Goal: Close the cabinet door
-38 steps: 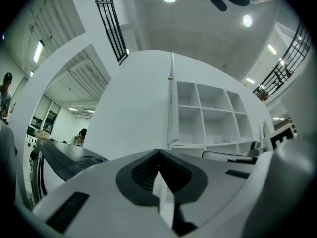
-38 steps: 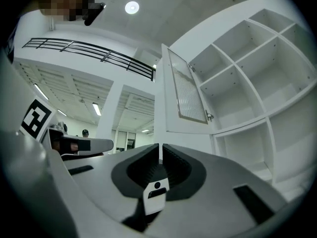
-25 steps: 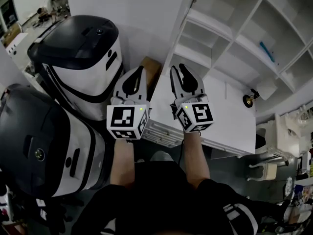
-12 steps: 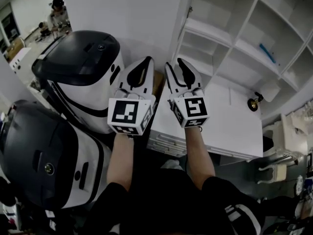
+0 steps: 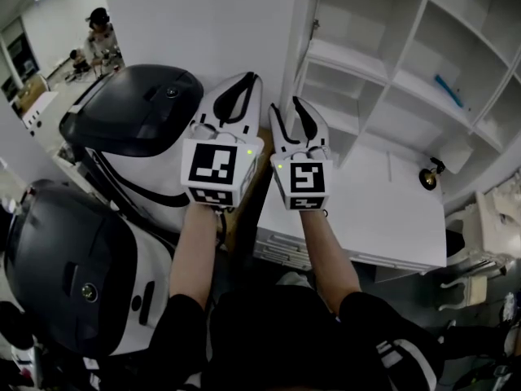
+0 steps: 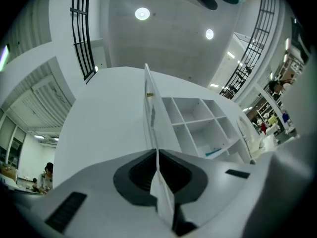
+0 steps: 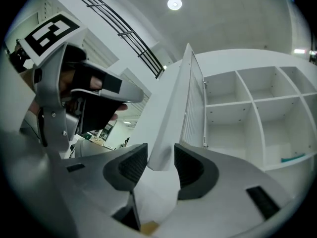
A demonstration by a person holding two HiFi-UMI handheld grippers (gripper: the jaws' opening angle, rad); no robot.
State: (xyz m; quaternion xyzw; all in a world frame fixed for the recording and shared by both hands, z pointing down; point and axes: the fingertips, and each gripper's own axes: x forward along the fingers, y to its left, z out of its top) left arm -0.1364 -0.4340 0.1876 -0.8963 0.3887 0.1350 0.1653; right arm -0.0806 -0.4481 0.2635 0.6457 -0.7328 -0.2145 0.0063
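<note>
The white cabinet door [image 5: 203,23] stands open, its narrow edge [image 5: 305,39] towards me, beside the open shelves [image 5: 383,63]. My left gripper [image 5: 247,80] is shut, with nothing held; in the left gripper view its tips [image 6: 157,155] point at the door edge [image 6: 148,93]. Just to its right, my right gripper [image 5: 285,104] has its jaws opening. In the right gripper view the door edge [image 7: 171,118] stands between the jaws [image 7: 161,155], and the pads do not press on it. The left gripper [image 7: 89,90] shows at that view's upper left.
Two large black-and-white machines [image 5: 138,129] [image 5: 73,275] crowd the left. A low white table [image 5: 383,210] with a small dark lamp [image 5: 429,177] sits below the shelves. A blue-green object [image 5: 450,90] lies on one shelf. A person [image 5: 98,31] sits far back left.
Both grippers rose and moved forward to the door's edge. The right gripper's jaws spread wider around that edge. The left stayed shut.
</note>
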